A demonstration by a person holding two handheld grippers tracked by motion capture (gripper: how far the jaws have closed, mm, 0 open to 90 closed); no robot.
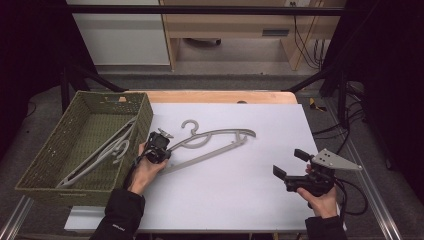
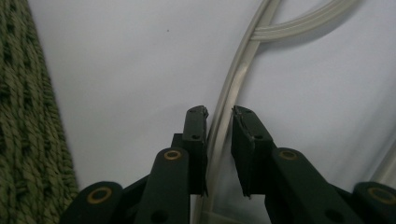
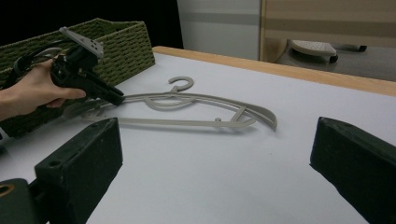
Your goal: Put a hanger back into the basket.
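The left claw (image 2: 219, 112) is nearly closed around the grey hanger's (image 1: 212, 142) arm on the white worktop (image 1: 250, 190), beside the basket (image 1: 85, 145). The right claw (image 1: 290, 163) hovers wide open, holding nothing.

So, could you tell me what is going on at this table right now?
A person is working with a tool in each hand. The left tool has its jaws around one arm of the grey clothes hanger lying on the white table, beside the green woven basket, which already holds another hanger. The right tool is open and apart from the hanger, nothing between its jaws.
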